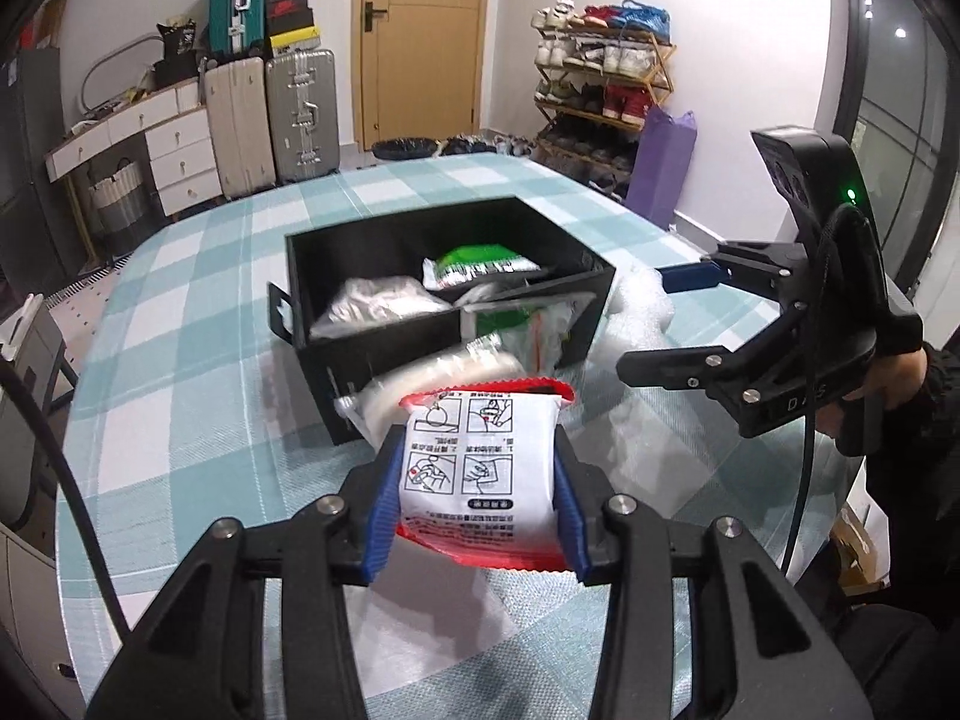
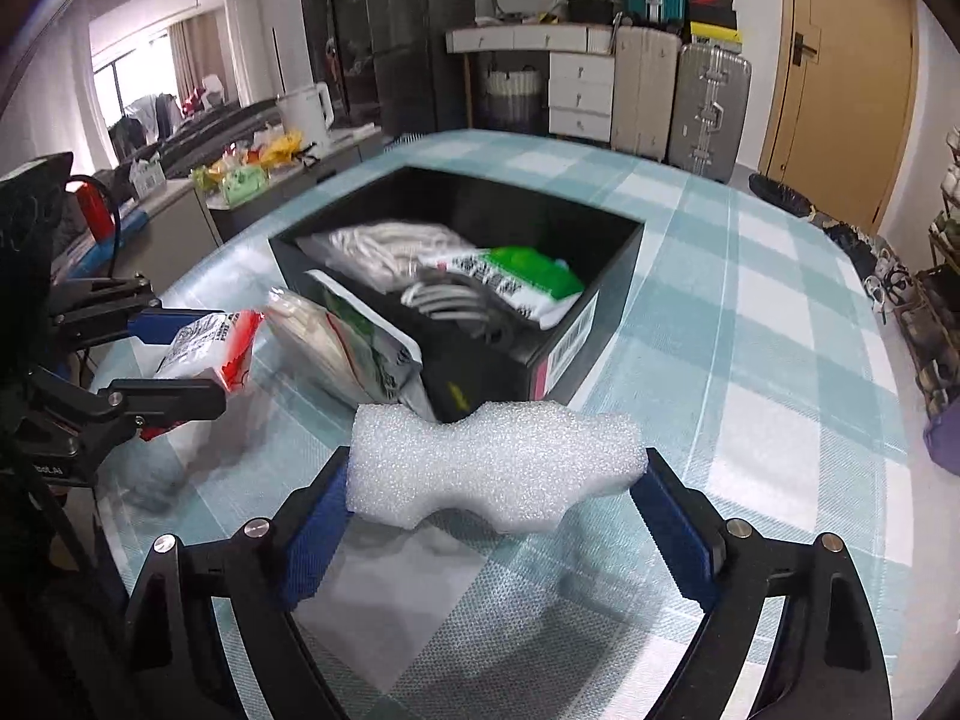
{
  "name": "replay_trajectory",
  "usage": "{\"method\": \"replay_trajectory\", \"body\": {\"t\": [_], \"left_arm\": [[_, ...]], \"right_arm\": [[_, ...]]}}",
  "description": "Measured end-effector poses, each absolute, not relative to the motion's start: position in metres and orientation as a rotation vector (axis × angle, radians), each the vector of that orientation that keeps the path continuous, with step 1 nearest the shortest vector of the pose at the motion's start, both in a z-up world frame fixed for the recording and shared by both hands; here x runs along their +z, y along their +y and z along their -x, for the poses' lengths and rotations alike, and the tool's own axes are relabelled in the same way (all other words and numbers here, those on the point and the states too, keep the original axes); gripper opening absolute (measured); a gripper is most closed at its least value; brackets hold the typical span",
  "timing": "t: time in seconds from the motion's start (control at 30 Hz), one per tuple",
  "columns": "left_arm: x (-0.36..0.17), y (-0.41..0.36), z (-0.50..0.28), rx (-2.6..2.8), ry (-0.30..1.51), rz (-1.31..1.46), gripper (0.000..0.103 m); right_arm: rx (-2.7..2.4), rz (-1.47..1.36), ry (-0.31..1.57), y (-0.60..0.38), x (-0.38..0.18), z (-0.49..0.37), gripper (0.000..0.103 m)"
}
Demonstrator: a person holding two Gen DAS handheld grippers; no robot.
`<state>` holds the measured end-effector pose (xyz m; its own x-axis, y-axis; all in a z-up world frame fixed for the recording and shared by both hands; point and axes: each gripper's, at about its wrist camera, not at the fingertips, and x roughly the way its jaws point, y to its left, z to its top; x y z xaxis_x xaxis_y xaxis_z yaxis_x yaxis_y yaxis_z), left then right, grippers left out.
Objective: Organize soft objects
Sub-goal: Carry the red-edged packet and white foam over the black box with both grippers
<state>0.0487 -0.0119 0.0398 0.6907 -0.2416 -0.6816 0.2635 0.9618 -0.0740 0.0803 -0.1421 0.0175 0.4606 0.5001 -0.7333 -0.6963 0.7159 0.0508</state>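
My left gripper [image 1: 477,495] is shut on a red and white packet [image 1: 480,468] and holds it above the table, in front of the black box [image 1: 384,354]. My right gripper [image 2: 498,492] is shut on a white foam piece [image 2: 498,468], held above the table near the box's corner [image 2: 558,354]. The box holds a green and white packet [image 2: 522,282], white cord bundles [image 2: 390,246] and a white bag [image 1: 378,300]. A green and white pouch [image 2: 354,348] and a clear bag [image 1: 438,378] lean against the box's near side. The right gripper [image 1: 666,312] also shows in the left wrist view.
The table has a teal and white checked cloth [image 2: 750,360]. Suitcases [image 1: 270,114], a drawer unit [image 1: 174,150], a door [image 1: 420,42] and a shoe rack [image 1: 600,78] stand beyond the table. A purple bag [image 1: 663,168] stands by its far right edge.
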Motion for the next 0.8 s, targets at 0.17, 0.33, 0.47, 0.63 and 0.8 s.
{"method": "replay_trajectory", "body": {"t": [0.17,0.33,0.47,0.63,0.8], "left_arm": [[0.052,-0.003,-0.046,-0.256,0.714,-0.003,0.043],[0.059,0.006,-0.045,-0.216,0.675,0.032,0.043],[0.062,0.01,-0.046,-0.197,0.648,0.049,0.043],[0.062,0.012,-0.047,-0.165,0.634,0.061,0.043],[0.064,0.015,-0.048,-0.153,0.615,0.066,0.043]], "right_arm": [[0.757,0.243,0.731,-0.147,0.032,-0.075,0.091],[0.762,0.231,0.676,-0.148,0.043,-0.07,0.091],[0.764,0.21,0.636,-0.15,0.052,-0.066,0.091],[0.756,0.201,0.604,-0.15,0.056,-0.065,0.091],[0.751,0.19,0.595,-0.151,0.057,-0.065,0.091]]}}
